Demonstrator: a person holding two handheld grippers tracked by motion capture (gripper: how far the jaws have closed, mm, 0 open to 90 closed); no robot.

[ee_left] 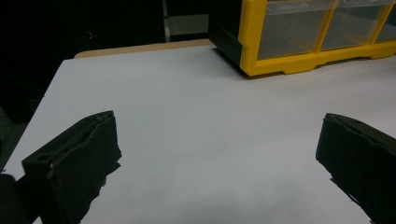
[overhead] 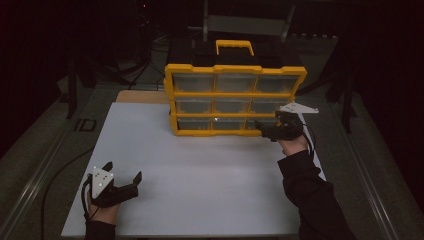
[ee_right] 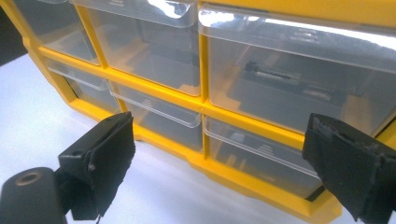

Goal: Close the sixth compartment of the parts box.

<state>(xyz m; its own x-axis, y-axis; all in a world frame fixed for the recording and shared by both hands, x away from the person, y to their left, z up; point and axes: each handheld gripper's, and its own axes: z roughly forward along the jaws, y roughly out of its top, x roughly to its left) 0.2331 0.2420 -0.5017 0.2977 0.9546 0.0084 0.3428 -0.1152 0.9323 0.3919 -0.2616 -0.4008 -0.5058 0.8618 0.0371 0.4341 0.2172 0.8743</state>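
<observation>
Right gripper (ee_right: 219, 154) at organizer's (overhead: 234, 98) bottom-right drawer (ee_right: 261, 158); spread wide, gripping nothing.
Cabinet upright at board's (overhead: 165, 165) far edge; left gripper (overhead: 122, 180) parked near, gaping, empty, likely awaiting need.

The right gripper (overhead: 265, 129) is held open against the lower right drawer of the yellow organiser (overhead: 235, 99); the left gripper (overhead: 122, 176) is held well apart

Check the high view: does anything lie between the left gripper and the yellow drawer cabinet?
Nothing: the high view shows bare white tabletop between left gripper and yellow drawer cabinet.
</observation>
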